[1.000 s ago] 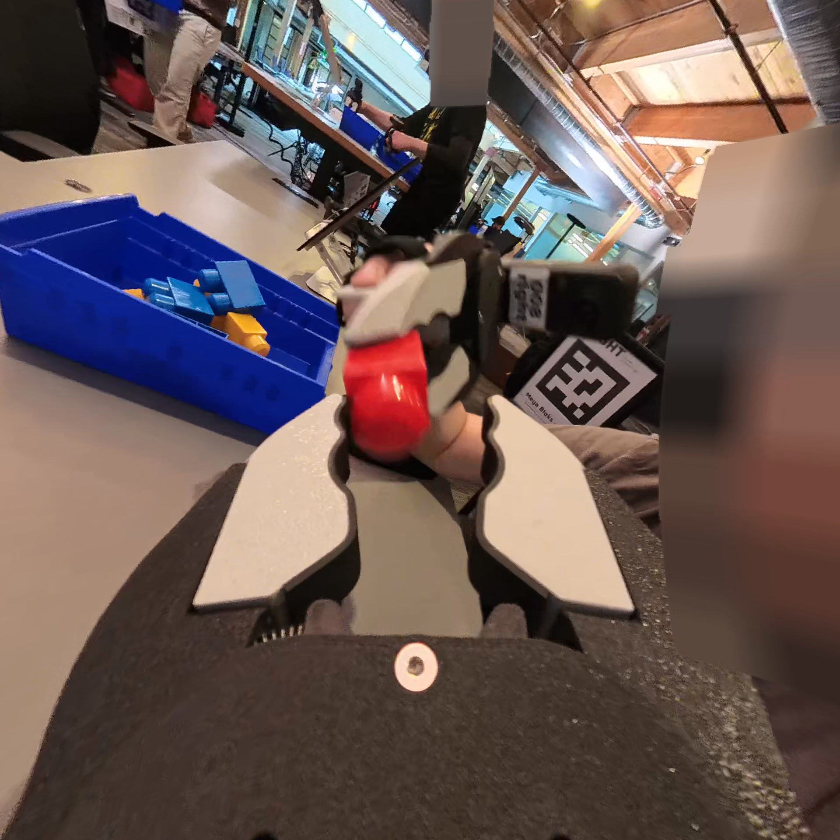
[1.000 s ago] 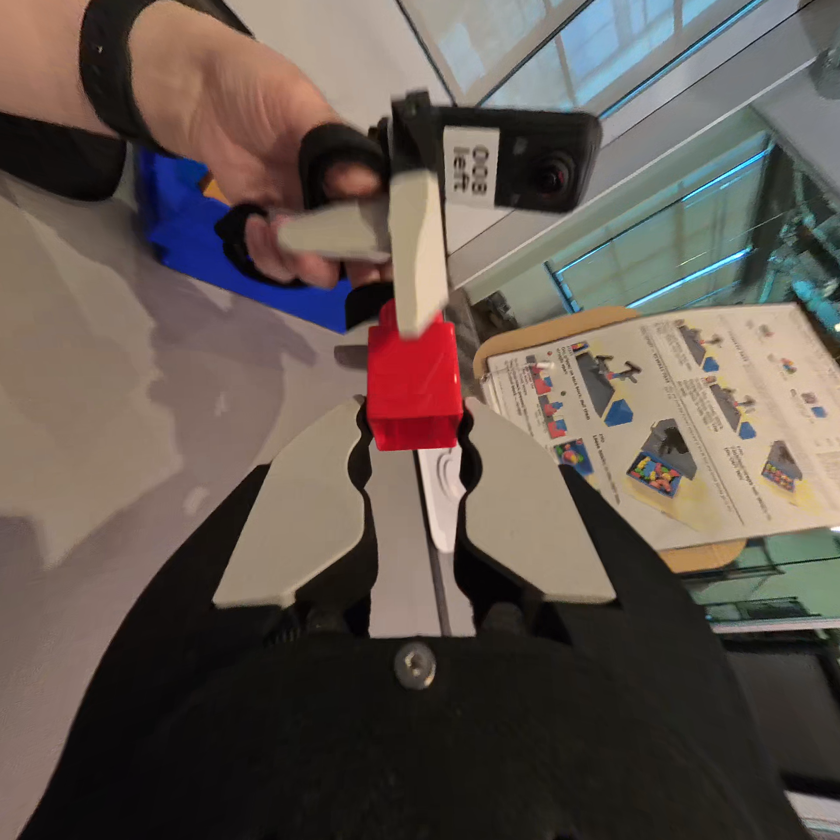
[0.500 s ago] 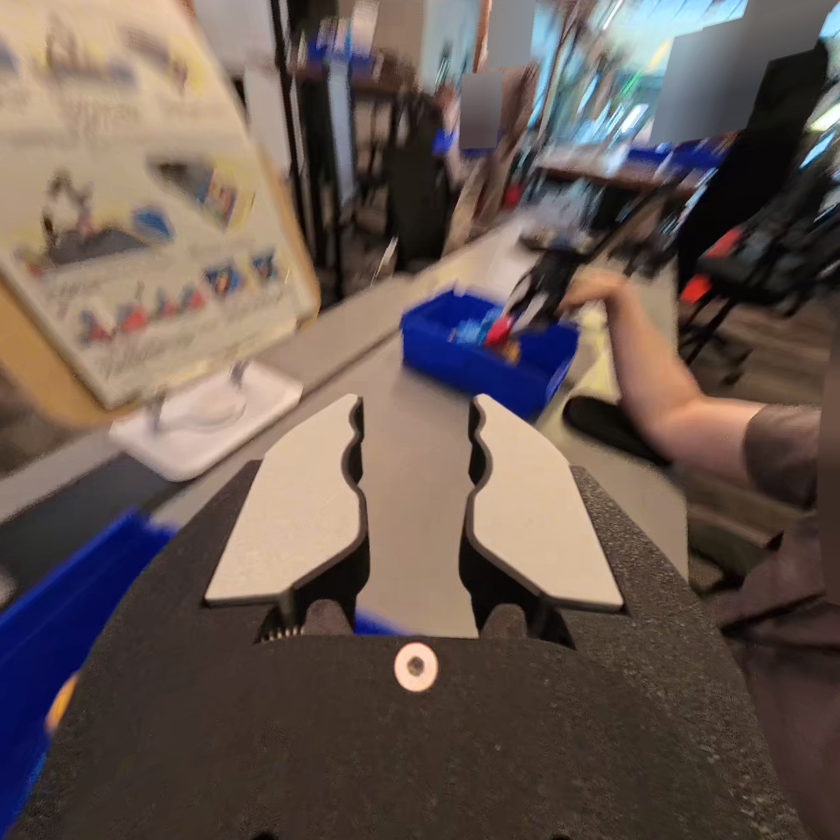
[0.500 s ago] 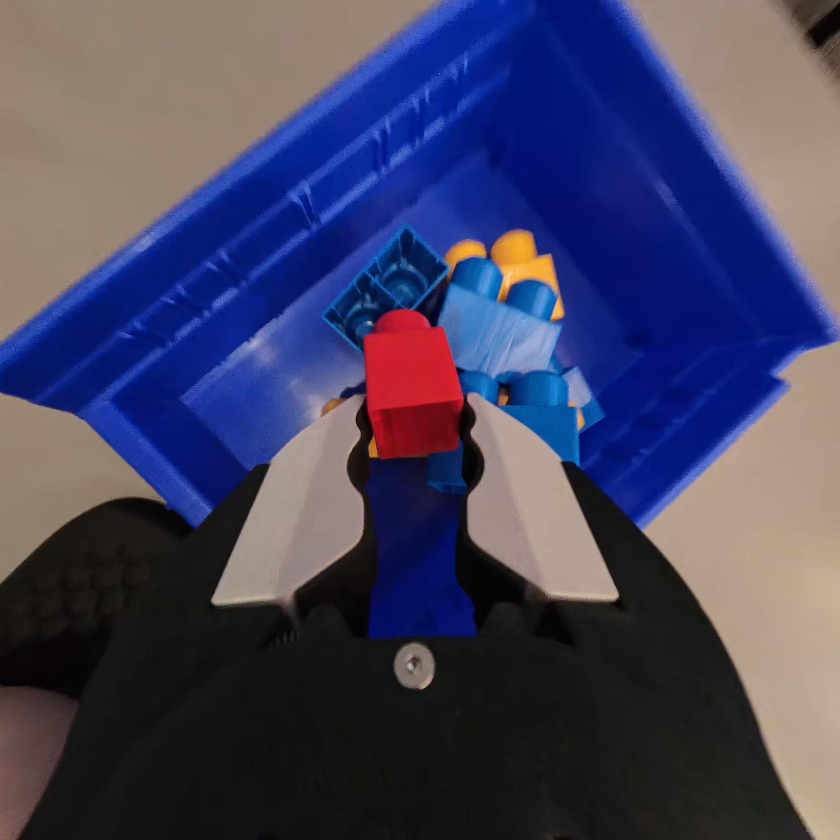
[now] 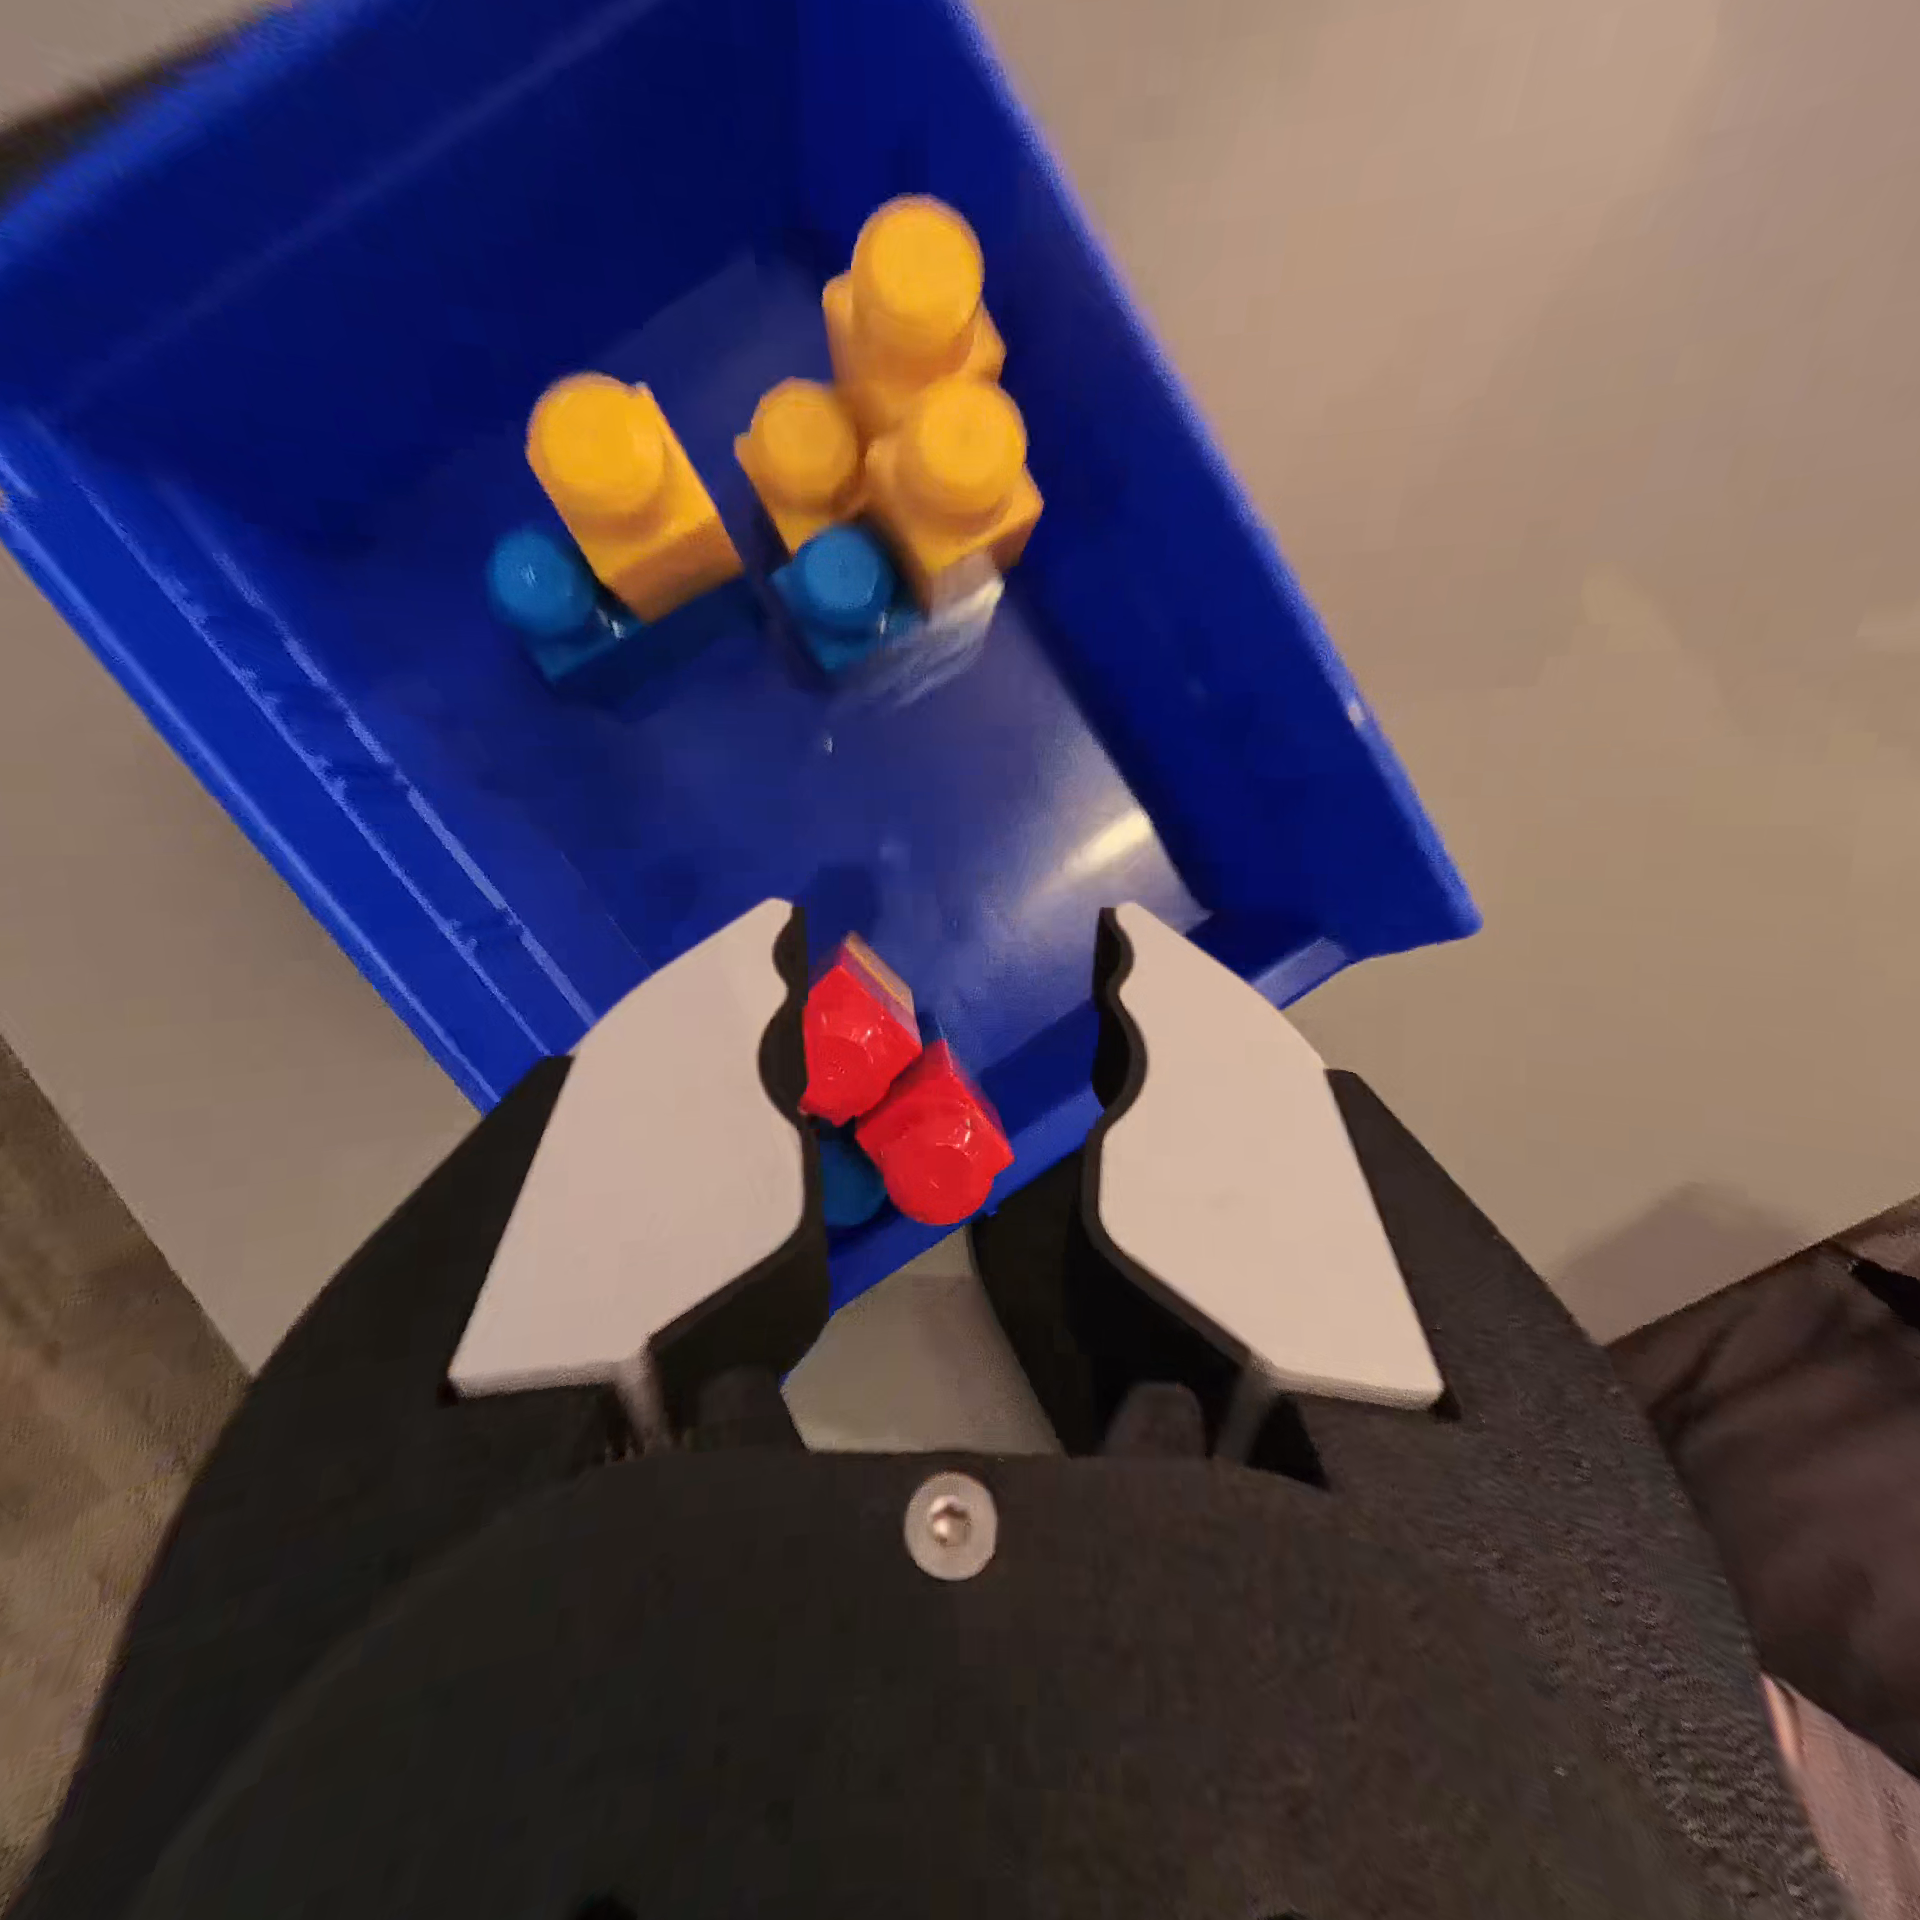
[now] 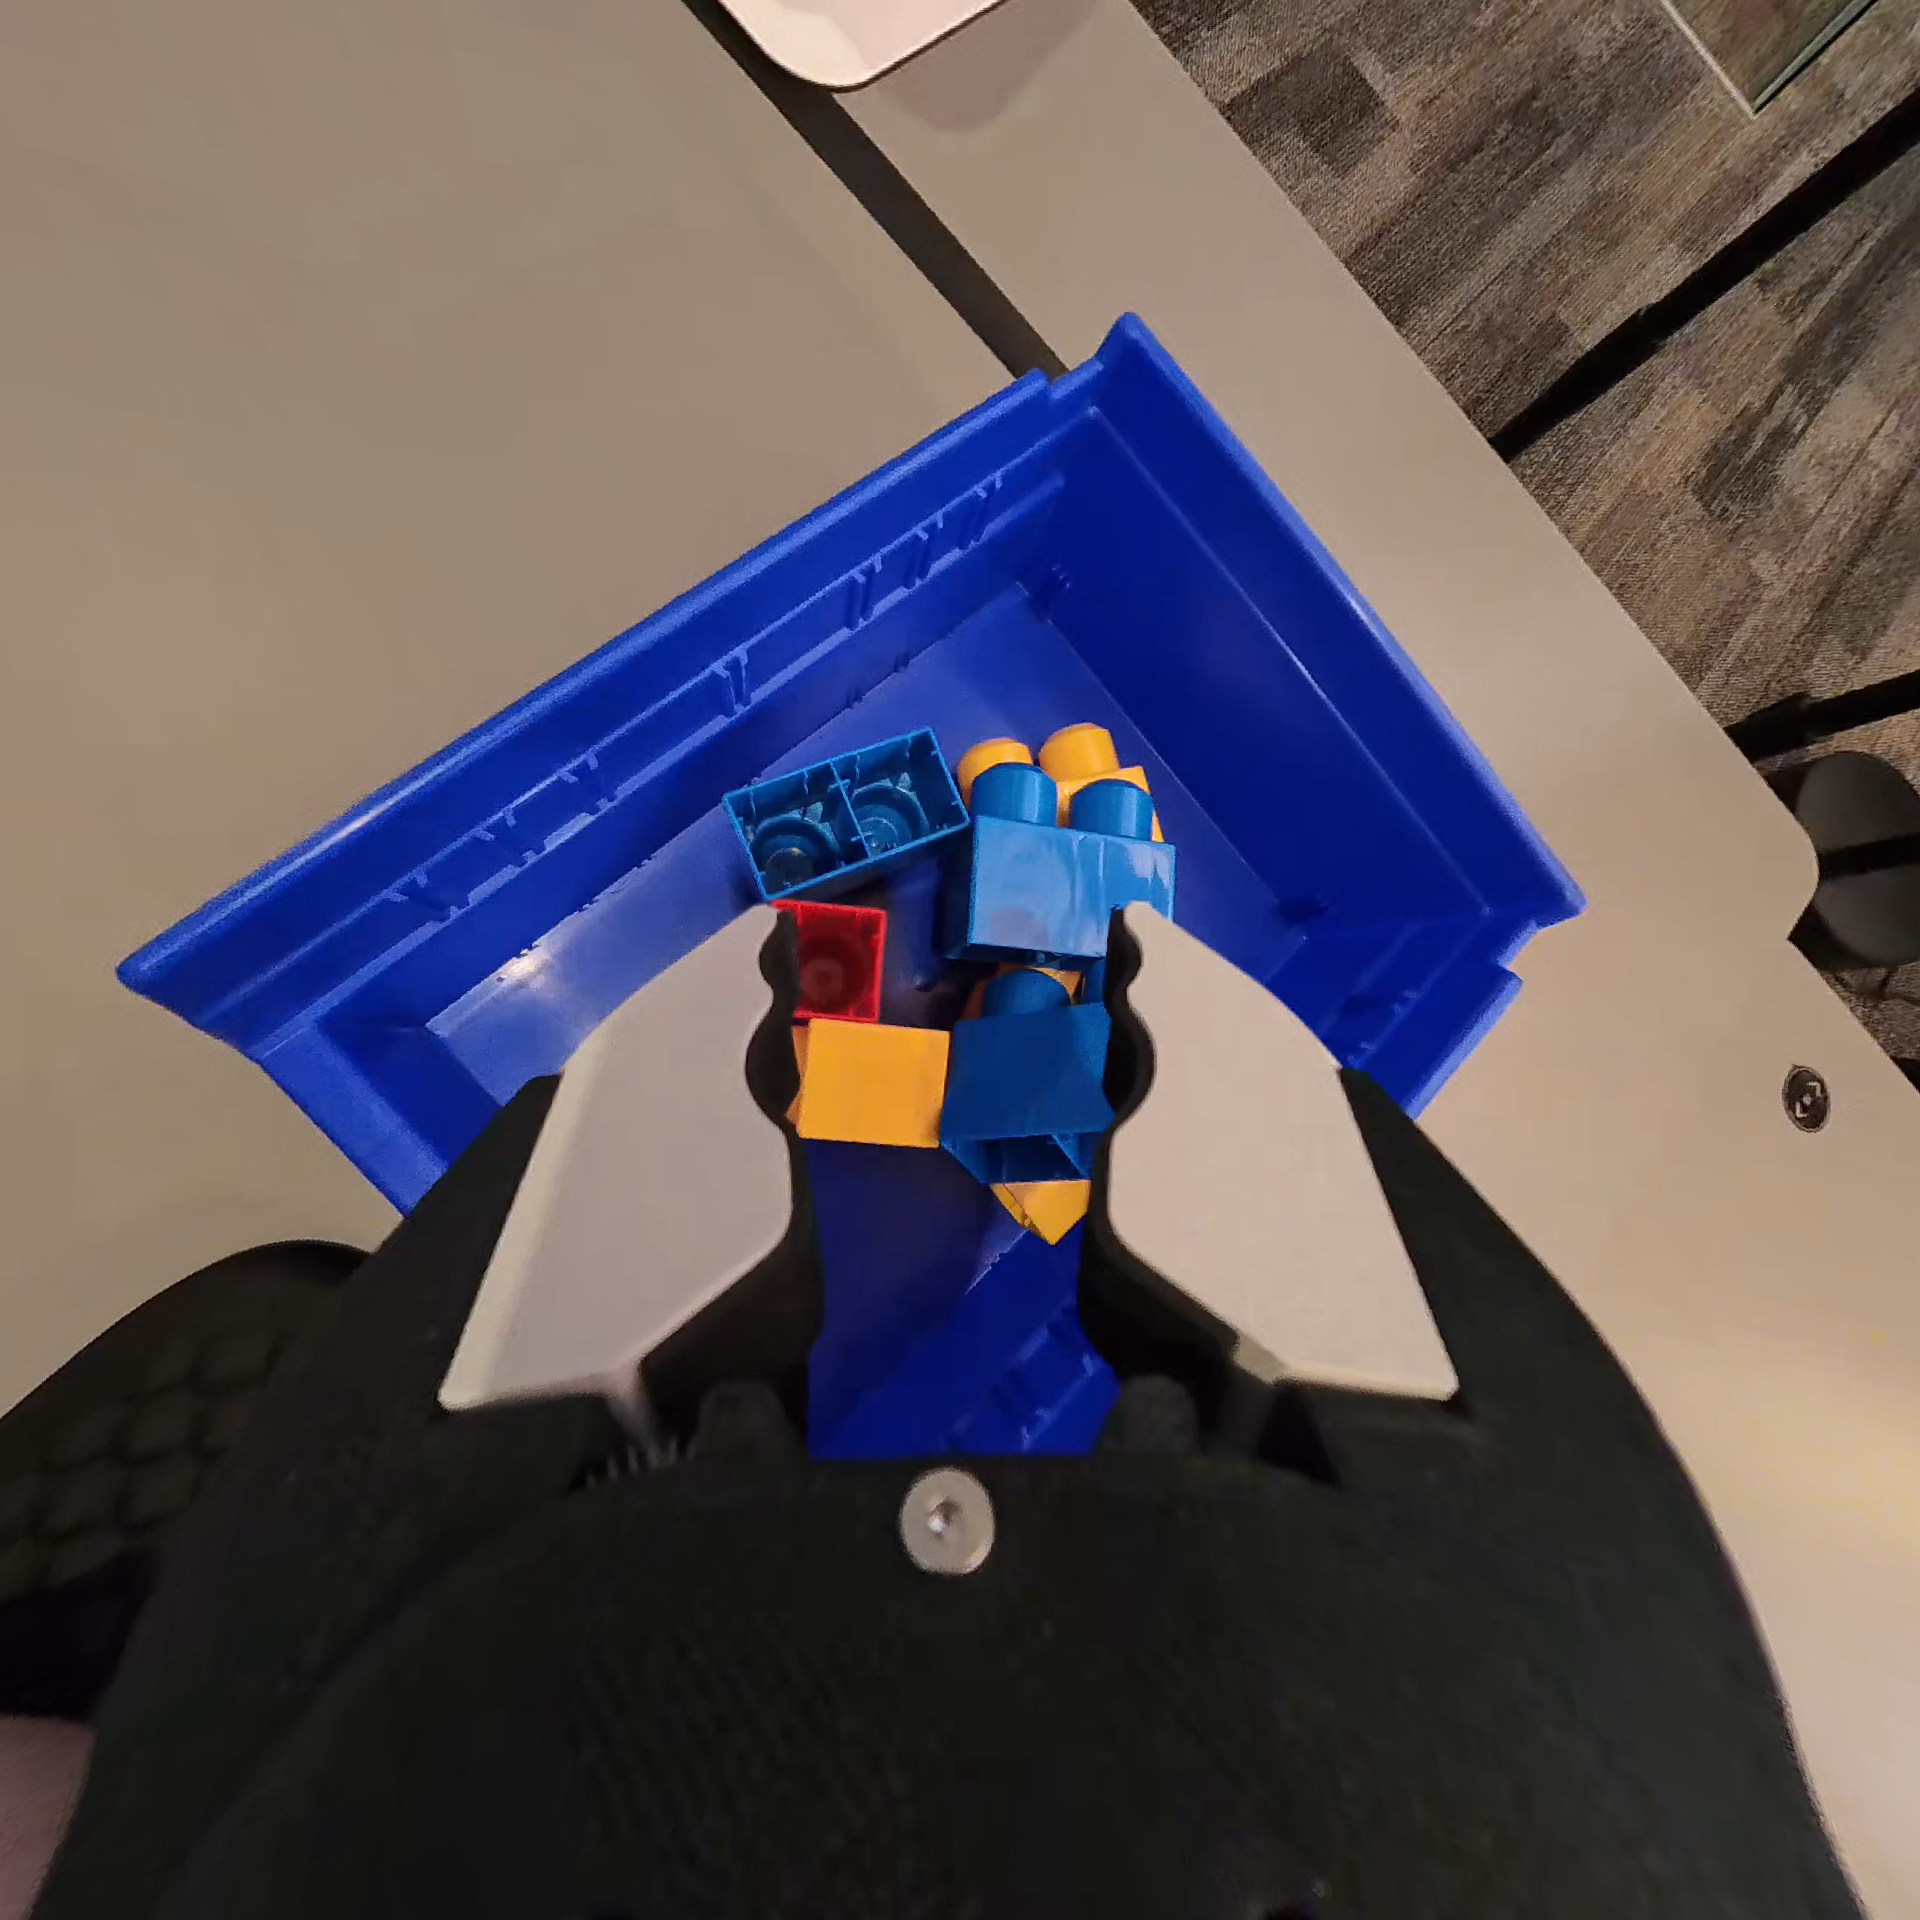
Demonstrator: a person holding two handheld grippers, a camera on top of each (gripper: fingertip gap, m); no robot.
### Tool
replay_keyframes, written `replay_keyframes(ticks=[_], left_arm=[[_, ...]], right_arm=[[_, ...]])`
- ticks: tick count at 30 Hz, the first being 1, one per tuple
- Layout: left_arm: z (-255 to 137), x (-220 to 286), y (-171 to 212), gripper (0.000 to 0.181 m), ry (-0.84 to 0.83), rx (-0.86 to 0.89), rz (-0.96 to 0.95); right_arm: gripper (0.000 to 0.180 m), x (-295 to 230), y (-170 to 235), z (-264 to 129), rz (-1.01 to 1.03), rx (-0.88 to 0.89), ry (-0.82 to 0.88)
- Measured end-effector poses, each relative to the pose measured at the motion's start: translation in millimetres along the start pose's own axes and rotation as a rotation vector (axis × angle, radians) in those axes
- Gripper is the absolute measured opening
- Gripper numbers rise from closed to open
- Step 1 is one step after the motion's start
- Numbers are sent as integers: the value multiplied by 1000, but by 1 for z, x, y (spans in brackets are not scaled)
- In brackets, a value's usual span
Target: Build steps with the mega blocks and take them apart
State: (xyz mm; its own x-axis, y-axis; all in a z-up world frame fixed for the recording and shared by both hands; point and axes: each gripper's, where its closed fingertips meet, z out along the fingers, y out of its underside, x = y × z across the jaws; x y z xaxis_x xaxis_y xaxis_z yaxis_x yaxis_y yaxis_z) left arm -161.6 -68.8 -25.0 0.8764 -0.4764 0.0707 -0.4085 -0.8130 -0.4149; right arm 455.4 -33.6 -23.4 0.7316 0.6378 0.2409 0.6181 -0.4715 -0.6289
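Grey tabletop [image 6: 364, 364] bearing two blue bins, one under each gripper. Left wrist view: a blue bin [image 5: 1226, 582] seen from above, with the left gripper [image 5: 948, 997] over its near end, fingers spread wide and holding nothing. It contains two built stacks, one [image 5: 613, 520] a yellow block on a blue block, the other [image 5: 904, 416] three yellow studs above one blue stud; two red blocks [image 5: 899, 1091] lie loose between the fingers, beside one partly hidden blue stud. Right wrist view: a second blue bin [image 6: 644, 665] under the right gripper [image 6: 948, 987], fingers likewise wide apart and empty. Its loose pile shows one red block [image 6: 836, 961] with hollow underside up, three blue blocks [image 6: 1060, 883] and at least three yellow blocks [image 6: 873, 1081]; exact count cannot be told.
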Motion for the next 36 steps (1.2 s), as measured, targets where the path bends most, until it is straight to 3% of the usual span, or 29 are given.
replay_keyframes(ticks=[8,12,16,20,26,28,30,33,36], left_arm=[[30,-30,43,61,-131,-328,-259],[38,-35,60,57,-154,-434,-333],[45,-32,73,42,-129,-530,-360],[48,-34,66,38,-146,-527,-314],[20,-33,27,36,-244,-317,-231],[-5,-21,2,36,-243,-131,-161],[-30,15,-26,36,-123,89,-55],[-57,80,-55,36,97,310,181],[-59,138,-67,36,302,355,329]], right_arm=[[58,-2,10,11,-7,-69,-11],[59,-6,11,12,-26,-85,-25],[58,-9,11,14,-37,-96,-34],[58,-13,12,16,-50,-115,-41],[58,-10,0,16,-83,-108,18],[57,-9,-16,14,-111,-77,74],[57,-12,-47,9,-182,1,152],[58,-59,-125,-5,-347,301,178],[59,-160,-199,-25,-445,700,6]])
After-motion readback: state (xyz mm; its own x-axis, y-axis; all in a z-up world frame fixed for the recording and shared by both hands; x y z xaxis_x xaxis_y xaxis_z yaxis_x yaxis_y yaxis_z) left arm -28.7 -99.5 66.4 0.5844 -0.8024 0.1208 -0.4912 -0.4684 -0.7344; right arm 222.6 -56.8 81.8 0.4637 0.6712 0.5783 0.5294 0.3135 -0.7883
